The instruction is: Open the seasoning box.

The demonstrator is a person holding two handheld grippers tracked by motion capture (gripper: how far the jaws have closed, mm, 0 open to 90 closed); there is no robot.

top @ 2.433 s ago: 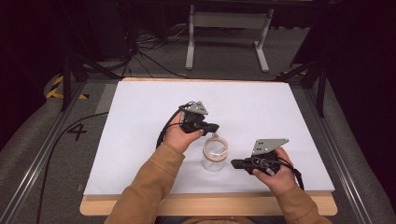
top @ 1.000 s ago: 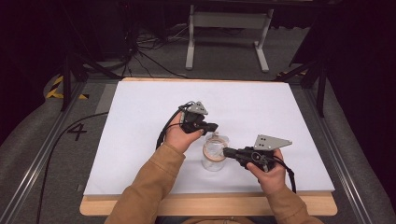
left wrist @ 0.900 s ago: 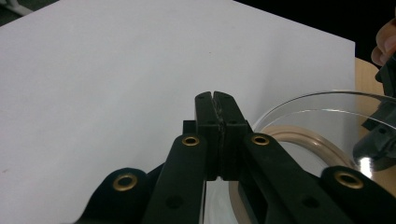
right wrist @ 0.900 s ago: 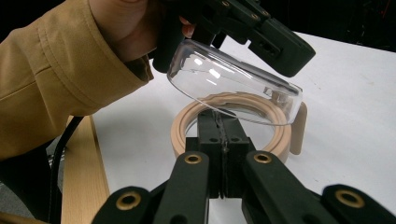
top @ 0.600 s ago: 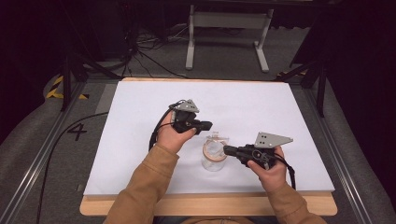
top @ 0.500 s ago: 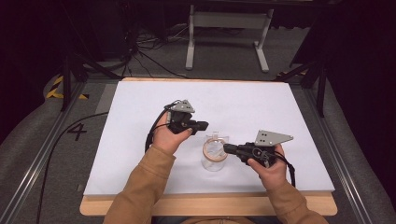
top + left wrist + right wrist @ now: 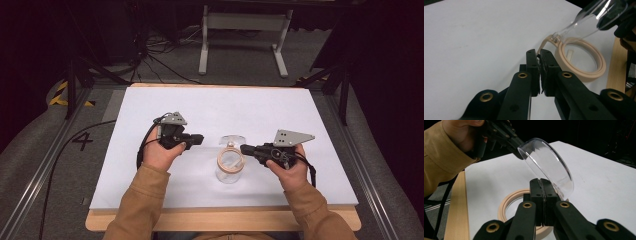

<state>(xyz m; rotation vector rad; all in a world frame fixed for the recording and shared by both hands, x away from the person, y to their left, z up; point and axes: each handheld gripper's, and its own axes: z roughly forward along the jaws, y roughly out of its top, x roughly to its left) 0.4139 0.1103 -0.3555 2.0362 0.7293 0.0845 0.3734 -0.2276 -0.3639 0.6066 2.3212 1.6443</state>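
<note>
Jar [image 7: 230, 167]: I see it near the table's [image 7: 280, 107] front middle, its clear lid [image 7: 233, 139] hinged open and tilted up.
Left gripper [image 7: 198, 139]: jaws pressed together on nothing; it has pulled back leftward off the jar since half a second ago.
Right gripper [image 7: 245, 149]: jaws closed, tip beside the tan rim [image 7: 510, 200]; I see it barely shifted.
</note>
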